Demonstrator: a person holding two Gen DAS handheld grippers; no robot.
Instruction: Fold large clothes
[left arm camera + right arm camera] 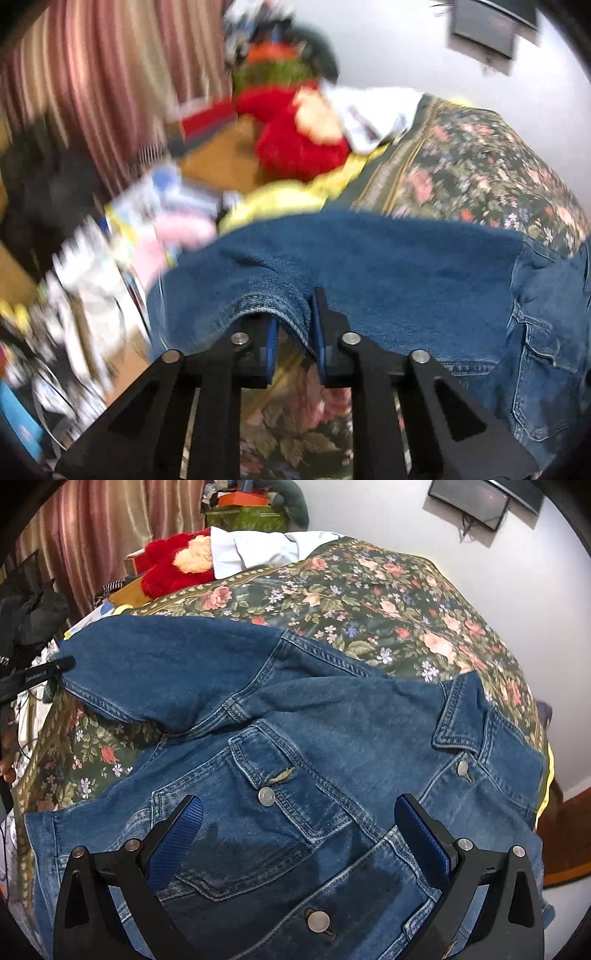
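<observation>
A blue denim jacket lies front up on a floral bedspread, collar to the right. My left gripper is shut on the cuff of the jacket's sleeve and holds it lifted above the bed. That gripper also shows at the left edge of the right wrist view, at the sleeve end. My right gripper is open and empty, hovering just above the jacket's chest pocket.
A red plush toy and a white cloth lie at the far end of the bed. Curtains hang behind. Cluttered items lie off the bed's left side. A dark frame hangs on the wall.
</observation>
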